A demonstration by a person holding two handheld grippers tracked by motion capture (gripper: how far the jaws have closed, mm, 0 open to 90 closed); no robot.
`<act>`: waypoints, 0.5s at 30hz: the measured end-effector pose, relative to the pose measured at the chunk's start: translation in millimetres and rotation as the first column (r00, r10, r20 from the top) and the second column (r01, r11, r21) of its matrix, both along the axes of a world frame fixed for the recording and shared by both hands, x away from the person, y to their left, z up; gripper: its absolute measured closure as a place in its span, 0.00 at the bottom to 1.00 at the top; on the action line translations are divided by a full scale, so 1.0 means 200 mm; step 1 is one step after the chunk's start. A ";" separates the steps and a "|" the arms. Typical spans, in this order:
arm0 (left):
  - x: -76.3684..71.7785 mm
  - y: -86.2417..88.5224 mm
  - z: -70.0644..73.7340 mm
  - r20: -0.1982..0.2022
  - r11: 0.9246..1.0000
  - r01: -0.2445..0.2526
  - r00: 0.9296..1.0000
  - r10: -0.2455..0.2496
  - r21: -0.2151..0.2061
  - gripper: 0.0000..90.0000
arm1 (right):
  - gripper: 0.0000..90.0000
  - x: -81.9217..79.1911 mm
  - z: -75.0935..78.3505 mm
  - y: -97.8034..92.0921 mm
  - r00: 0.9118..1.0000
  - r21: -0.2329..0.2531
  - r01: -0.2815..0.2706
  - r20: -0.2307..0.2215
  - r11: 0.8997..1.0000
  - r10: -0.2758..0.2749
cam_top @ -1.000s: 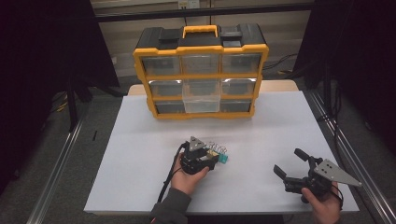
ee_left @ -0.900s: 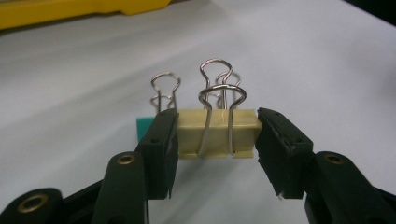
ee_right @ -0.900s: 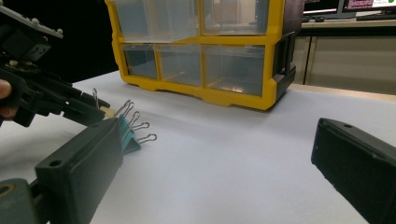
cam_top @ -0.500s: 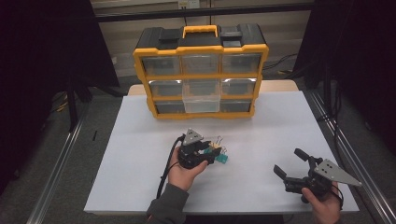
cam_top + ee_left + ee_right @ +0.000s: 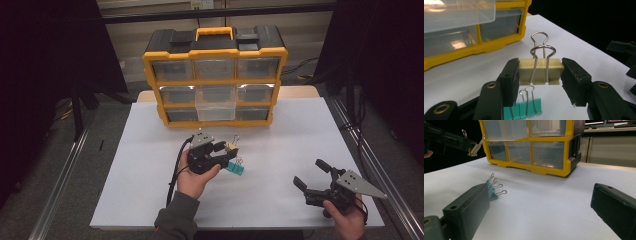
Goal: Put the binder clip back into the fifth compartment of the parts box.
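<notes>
My left gripper (image 5: 226, 152) (image 5: 541, 75) is shut on a cream binder clip (image 5: 231, 146) (image 5: 540, 70), gripped by its two ends and held just above the table, wire handles pointing up. Directly beneath it a few teal binder clips (image 5: 235, 169) (image 5: 524, 111) (image 5: 492, 190) lie on the white table (image 5: 280, 135). My right gripper (image 5: 309, 172) (image 5: 540, 202) hovers open and holds nothing near the front right. In the right gripper view the cream clip (image 5: 475, 148) hangs at the upper left.
A yellow and black drawer organizer (image 5: 215, 75) (image 5: 486, 45) (image 5: 536, 145) stands at the back of the table. Its clear middle drawer (image 5: 216, 102) is pulled out toward me. The table's front edge runs close below both hands.
My left gripper has risen a little and moved away from me with the cream clip, now clear of the teal clips. The right gripper has stayed put.
</notes>
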State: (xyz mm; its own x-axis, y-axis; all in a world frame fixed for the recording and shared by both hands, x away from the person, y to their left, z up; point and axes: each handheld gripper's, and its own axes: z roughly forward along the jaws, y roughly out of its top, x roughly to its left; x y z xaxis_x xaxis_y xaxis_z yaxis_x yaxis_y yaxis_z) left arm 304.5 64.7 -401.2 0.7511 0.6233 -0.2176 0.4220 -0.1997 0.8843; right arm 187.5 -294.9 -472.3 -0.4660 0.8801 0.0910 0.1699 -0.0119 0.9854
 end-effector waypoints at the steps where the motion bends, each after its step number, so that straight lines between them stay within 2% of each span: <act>1: 0.00 0.00 0.01 0.005 1.000 0.003 1.000 -0.003 0.007 0.56 | 0.02 0.00 0.00 0.00 1.000 0.003 -0.002 0.002 1.000 0.002; 9: 0.04 0.02 0.07 0.015 1.000 -0.010 1.000 0.010 -0.019 0.56 | 0.02 0.00 0.00 0.00 1.000 0.002 -0.007 0.003 1.000 0.007; 11: 0.05 0.03 0.09 0.015 0.999 -0.013 1.000 0.014 -0.040 0.56 | 0.02 0.00 0.00 0.00 1.000 0.002 -0.006 0.004 1.000 0.006; 15: 0.05 0.03 0.11 0.020 0.998 -0.016 1.000 0.017 -0.053 0.56 | 0.02 0.00 0.00 0.00 1.000 0.002 -0.009 0.006 1.000 0.009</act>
